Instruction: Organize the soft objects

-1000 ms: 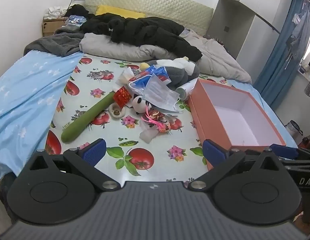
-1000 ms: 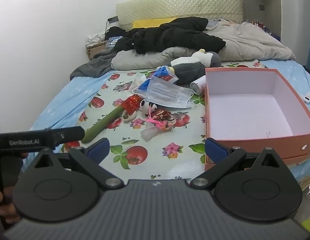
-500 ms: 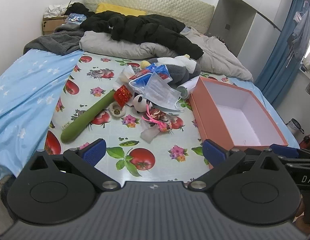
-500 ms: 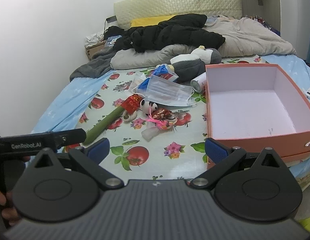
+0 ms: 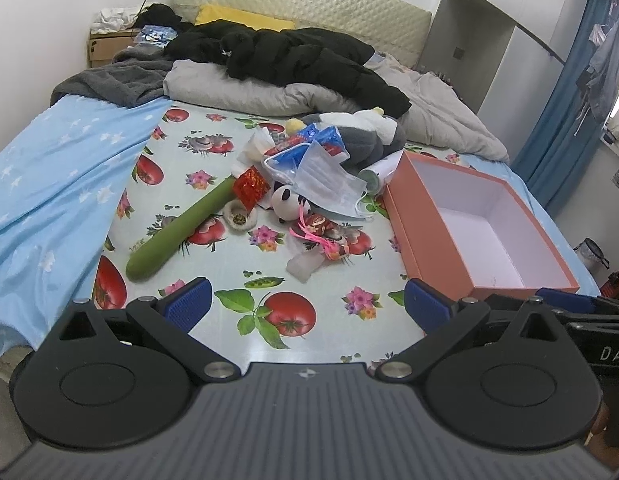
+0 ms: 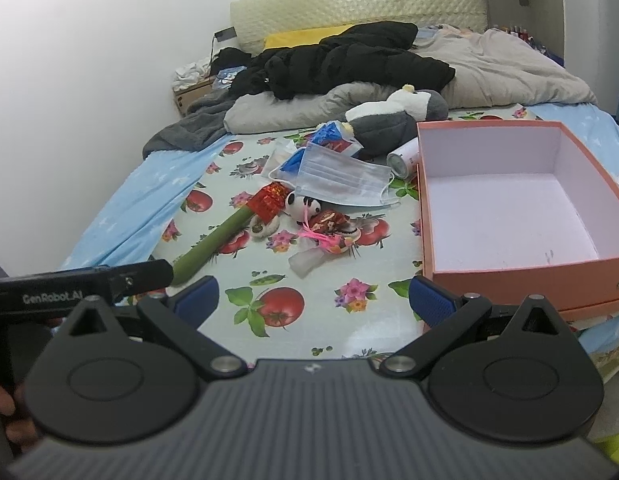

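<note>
A pile of soft things lies on the fruit-print sheet (image 5: 213, 168): a long green cucumber plush (image 5: 181, 232) (image 6: 213, 244), a small panda plush (image 5: 285, 204) (image 6: 303, 206), a red pouch with pink tassel (image 5: 325, 232) (image 6: 329, 226), a face mask (image 5: 329, 184) (image 6: 341, 178) and a grey-white penguin plush (image 5: 369, 132) (image 6: 393, 118). An empty orange box (image 5: 433, 232) (image 6: 521, 280) stands to the right. My left gripper (image 5: 305, 304) and right gripper (image 6: 313, 298) are open and empty, held over the bed's near edge.
A black jacket (image 5: 301, 60) and grey quilt (image 5: 237, 88) lie across the head of the bed. A blue sheet (image 5: 53, 176) covers the left side. A white cylinder (image 6: 403, 158) lies beside the box. A blue curtain (image 5: 565, 100) hangs at the right.
Both grippers have drifted slightly, the views shifting a little toward the pile. Nothing on the bed has moved and both grippers stay open.
</note>
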A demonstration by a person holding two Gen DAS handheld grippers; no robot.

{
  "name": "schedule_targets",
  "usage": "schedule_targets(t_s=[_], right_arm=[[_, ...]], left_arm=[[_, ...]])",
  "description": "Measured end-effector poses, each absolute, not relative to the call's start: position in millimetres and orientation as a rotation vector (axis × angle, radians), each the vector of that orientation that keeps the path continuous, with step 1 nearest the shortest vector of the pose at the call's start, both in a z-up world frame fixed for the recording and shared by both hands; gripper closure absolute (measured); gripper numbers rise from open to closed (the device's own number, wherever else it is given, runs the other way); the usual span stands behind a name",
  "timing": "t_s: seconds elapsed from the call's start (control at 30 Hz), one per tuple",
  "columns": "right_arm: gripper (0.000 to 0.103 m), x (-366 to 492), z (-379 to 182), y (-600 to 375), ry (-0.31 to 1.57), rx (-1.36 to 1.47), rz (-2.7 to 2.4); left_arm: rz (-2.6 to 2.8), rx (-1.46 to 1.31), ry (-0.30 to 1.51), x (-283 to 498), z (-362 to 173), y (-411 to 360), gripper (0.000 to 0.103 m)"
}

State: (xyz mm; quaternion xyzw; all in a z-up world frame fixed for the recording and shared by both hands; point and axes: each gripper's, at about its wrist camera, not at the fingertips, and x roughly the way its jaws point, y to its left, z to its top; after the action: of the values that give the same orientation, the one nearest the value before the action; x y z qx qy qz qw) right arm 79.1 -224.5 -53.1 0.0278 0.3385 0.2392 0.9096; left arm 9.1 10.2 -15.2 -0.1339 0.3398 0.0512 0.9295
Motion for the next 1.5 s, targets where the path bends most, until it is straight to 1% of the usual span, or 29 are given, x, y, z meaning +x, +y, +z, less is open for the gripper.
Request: schedule_targets(t_s=[0.8, 1.5], right_arm=[[0.0, 80.8, -58.1, -226.5, 0.718, 0.057, 0.476], [0.0, 84.1, -63.5, -223.3, 0.721, 0.068, 0.474]], left_arm=[[0.09, -0.267, 0.708, 12.2, -19.0, 8.3, 0.0], [0.041, -0.29, 0.753, 25.9, -39.9, 15.6, 0.0]])
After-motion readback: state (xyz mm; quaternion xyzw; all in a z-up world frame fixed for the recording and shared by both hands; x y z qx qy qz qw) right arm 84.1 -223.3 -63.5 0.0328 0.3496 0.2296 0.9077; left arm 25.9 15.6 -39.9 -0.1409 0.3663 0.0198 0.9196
